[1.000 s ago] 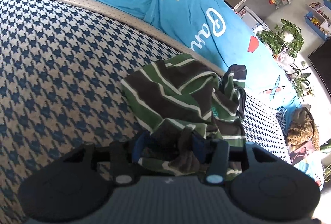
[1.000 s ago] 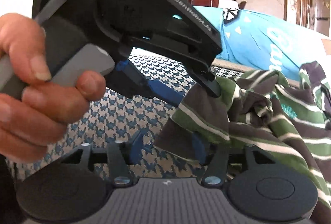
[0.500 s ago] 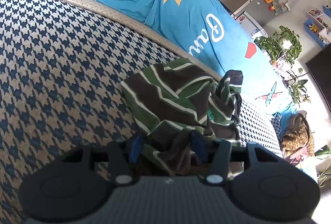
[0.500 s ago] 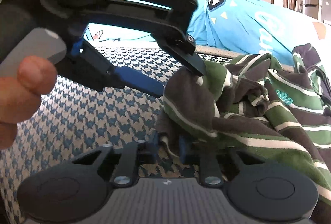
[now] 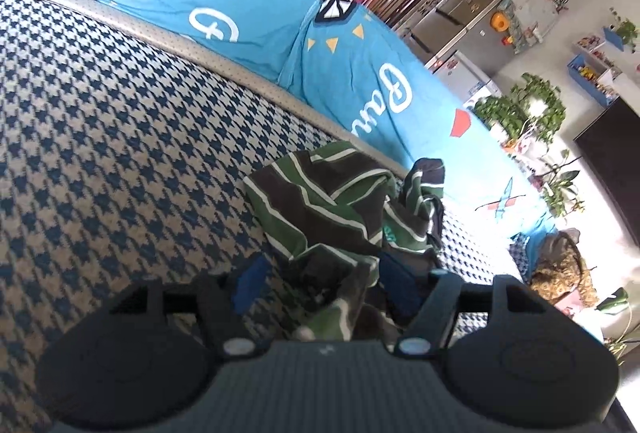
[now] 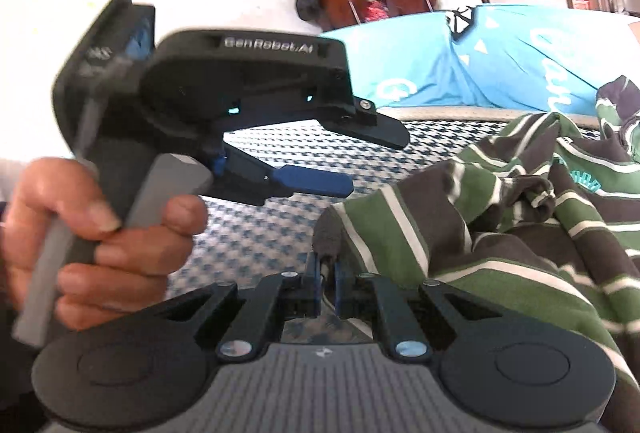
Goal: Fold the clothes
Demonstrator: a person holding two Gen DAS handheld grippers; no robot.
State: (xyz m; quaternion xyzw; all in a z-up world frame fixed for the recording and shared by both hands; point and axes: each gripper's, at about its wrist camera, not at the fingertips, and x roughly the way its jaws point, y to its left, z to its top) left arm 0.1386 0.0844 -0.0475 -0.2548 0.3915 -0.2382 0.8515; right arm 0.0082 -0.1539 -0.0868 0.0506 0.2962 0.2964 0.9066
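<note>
Green-and-brown striped shirt point(image 6: 500, 217) crumpled on houndstooth sofa seat point(image 5: 120, 137) beside blue printed cover point(image 5: 360, 73), hem pinched in pressed-together right tool point(image 6: 326, 275), left tool point(image 5: 320, 273) spread wide around nearby cloth.

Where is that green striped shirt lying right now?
The striped shirt lies crumpled on the houndstooth sofa seat, in front of the blue cushion cover. The right gripper pinches its near edge; the left gripper hangs open beside it.
</note>
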